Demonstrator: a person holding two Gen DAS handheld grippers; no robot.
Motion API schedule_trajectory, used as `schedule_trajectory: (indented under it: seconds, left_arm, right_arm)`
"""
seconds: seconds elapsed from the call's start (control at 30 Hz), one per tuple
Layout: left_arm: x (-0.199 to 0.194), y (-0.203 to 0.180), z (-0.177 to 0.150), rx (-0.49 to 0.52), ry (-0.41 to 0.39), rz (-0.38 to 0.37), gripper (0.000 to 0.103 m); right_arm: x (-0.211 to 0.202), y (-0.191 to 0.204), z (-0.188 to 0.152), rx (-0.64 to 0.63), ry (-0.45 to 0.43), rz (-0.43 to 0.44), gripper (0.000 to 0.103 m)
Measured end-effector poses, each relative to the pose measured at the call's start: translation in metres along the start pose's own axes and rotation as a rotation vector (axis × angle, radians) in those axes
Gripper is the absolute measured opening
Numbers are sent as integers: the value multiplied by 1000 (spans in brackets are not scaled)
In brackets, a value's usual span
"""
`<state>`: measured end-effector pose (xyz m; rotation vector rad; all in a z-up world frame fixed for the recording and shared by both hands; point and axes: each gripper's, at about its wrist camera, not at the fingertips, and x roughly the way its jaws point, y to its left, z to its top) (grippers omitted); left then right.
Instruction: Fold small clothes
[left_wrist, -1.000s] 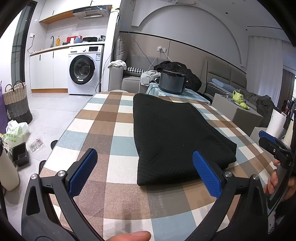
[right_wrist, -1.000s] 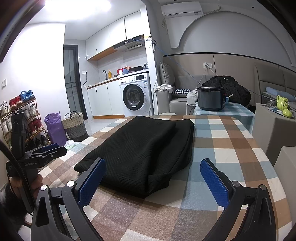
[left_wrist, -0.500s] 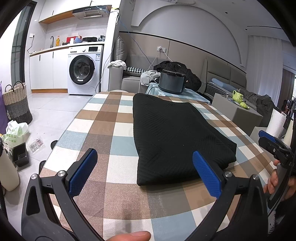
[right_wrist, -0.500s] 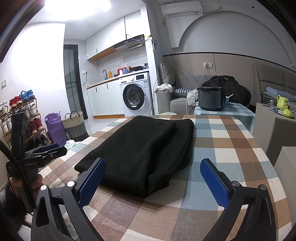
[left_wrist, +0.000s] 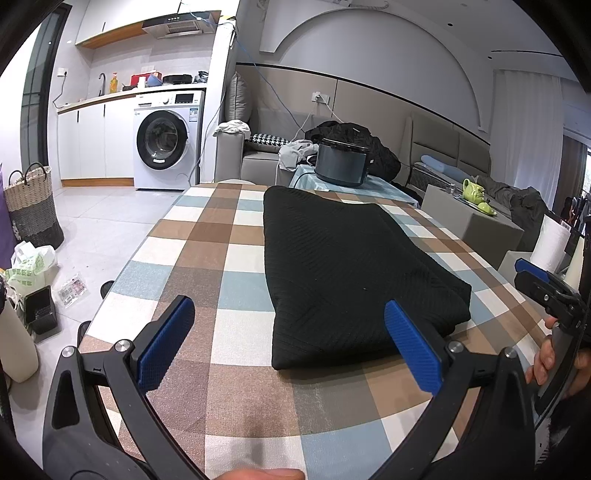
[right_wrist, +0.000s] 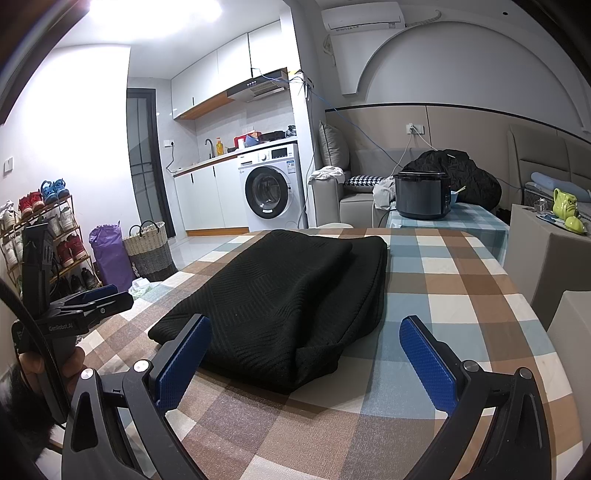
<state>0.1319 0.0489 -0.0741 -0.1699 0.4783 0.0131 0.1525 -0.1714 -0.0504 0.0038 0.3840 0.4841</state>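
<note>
A black knit garment (left_wrist: 343, 266) lies folded into a long rectangle on the checked tablecloth (left_wrist: 221, 266); in the right wrist view the same garment (right_wrist: 288, 295) shows a thick layered near corner. My left gripper (left_wrist: 288, 332) hovers open just before the garment's near edge, nothing between its blue pads. My right gripper (right_wrist: 306, 350) is also open, with the garment's near corner lying between and slightly beyond its pads, untouched. Each view shows the other gripper at its side edge, held by a hand.
A dark rice cooker (left_wrist: 341, 164) stands on a small table beyond the far end. A washing machine (left_wrist: 168, 146), a woven basket (left_wrist: 33, 206) and floor clutter lie left of the table. A grey side block with a green teapot (right_wrist: 565, 208) is to the right.
</note>
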Motion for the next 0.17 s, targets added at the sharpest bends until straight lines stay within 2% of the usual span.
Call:
schedule_trajectory:
  seconds: [0.17]
  left_arm:
    - [3, 0, 1, 3, 1, -9, 102]
  right_arm:
    - [0, 0, 0, 0, 0, 0, 103]
